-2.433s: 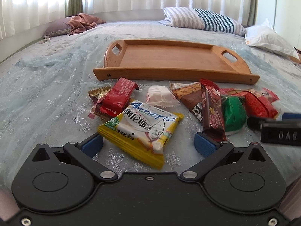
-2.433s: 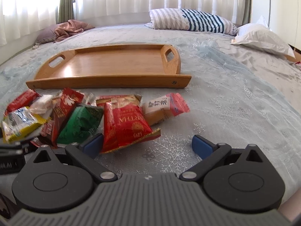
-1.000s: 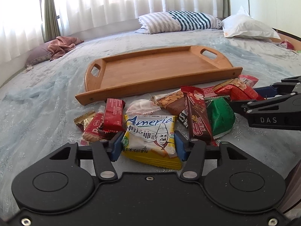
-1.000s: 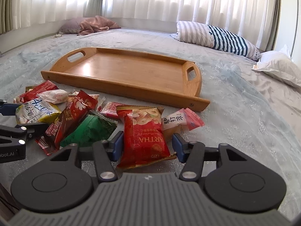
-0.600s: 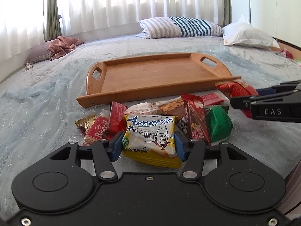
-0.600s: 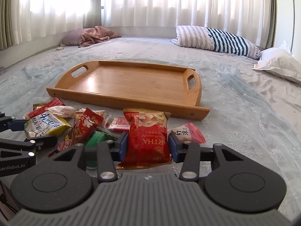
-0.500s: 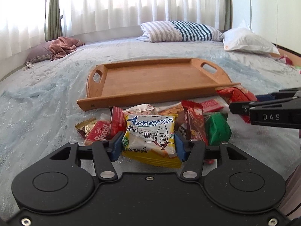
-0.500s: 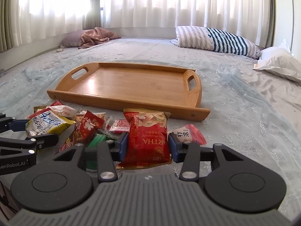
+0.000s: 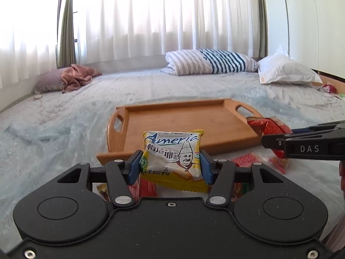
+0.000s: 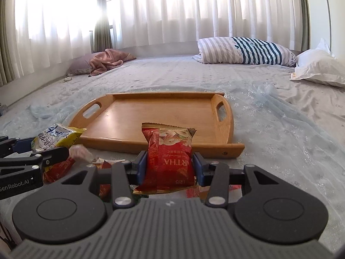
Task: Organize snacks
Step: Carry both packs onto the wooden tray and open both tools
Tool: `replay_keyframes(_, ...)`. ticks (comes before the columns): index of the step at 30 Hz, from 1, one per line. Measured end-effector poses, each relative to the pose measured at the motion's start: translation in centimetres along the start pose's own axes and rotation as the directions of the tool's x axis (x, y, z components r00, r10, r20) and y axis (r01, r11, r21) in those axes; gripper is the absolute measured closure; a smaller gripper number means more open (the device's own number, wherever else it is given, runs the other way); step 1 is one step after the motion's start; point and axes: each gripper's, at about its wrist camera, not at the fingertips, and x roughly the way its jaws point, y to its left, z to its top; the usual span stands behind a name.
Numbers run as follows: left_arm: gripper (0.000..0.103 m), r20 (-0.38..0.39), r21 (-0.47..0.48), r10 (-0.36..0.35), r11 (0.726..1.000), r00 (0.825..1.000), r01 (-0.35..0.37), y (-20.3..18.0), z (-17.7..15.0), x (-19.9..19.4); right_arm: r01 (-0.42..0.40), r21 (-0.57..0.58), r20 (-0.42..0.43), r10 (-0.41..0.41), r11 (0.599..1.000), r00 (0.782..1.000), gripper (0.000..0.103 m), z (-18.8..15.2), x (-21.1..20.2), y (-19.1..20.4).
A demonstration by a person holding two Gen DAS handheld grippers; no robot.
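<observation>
your left gripper [image 9: 170, 168] has its jaws pinching the yellow biscuit pack [image 9: 172, 159], held above the bed [image 9: 54, 133]. your right gripper [image 10: 169, 167] pinches the red snack bag [image 10: 169, 161]. the wooden tray [image 10: 155, 116] lies at 12 o'clock of both, other snacks [image 10: 58, 170] below at 9 o'clock.

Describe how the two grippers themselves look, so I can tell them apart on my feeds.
Left gripper: glossy black body with two round discs, silver pivot screws, blue finger pads; its side reads "GenRobot.AI" in the right wrist view. Right gripper: ribbed grey body, black linkages, the same blue pads; its side reads "DAS". No cables or sleeves show.
</observation>
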Motion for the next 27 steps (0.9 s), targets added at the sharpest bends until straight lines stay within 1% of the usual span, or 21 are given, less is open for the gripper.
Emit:
replay_keyframes(5, 0.050, 0.059, -0.005, 0.017, 1.000, 0.998, -0.017, 0.5, 1.7, 0.4, -0.032, 0.015, 0.012, 0.031, 0.999, 0.999, 0.055, 1.2, 1.1, 0.2)
replay_keyframes(10, 0.050, 0.059, -0.036, 0.021, 0.999, 0.998, -0.019, 1.2, 3.2, 2.2, -0.070, 0.078, -0.005, 0.071, 0.994, 0.997, 0.054, 2.4, 3.1, -0.1)
replay_keyframes(15, 0.050, 0.055, -0.055, 0.010, 0.998, 0.998, -0.007, 1.9, 4.6, 4.7, -0.078, 0.066, -0.031, 0.080, 0.995, 0.996, 0.055, 3.6, 5.6, 0.3)
replay_keyframes(19, 0.050, 0.013, -0.073, 0.012, 0.997, 1.000, -0.011, 2.7, 5.5, 7.3, -0.119, 0.088, -0.050, 0.124, 0.989, 0.991, 0.055, 4.7, 7.6, 0.5)
replay_keyframes(22, 0.050, -0.016, -0.084, 0.017, 0.996, 1.000, -0.019, 3.5, 6.2, 9.3, -0.129, 0.102, -0.046, 0.134, 0.986, 0.990, 0.055, 5.3, 8.9, 0.5)
replay_keyframes(27, 0.050, -0.056, -0.068, 0.055, 0.996, 0.997, -0.059, 4.7, 7.2, 13.2, -0.118, 0.124, -0.051, 0.125, 0.985, 0.991, 0.055, 6.4, 11.4, 0.5)
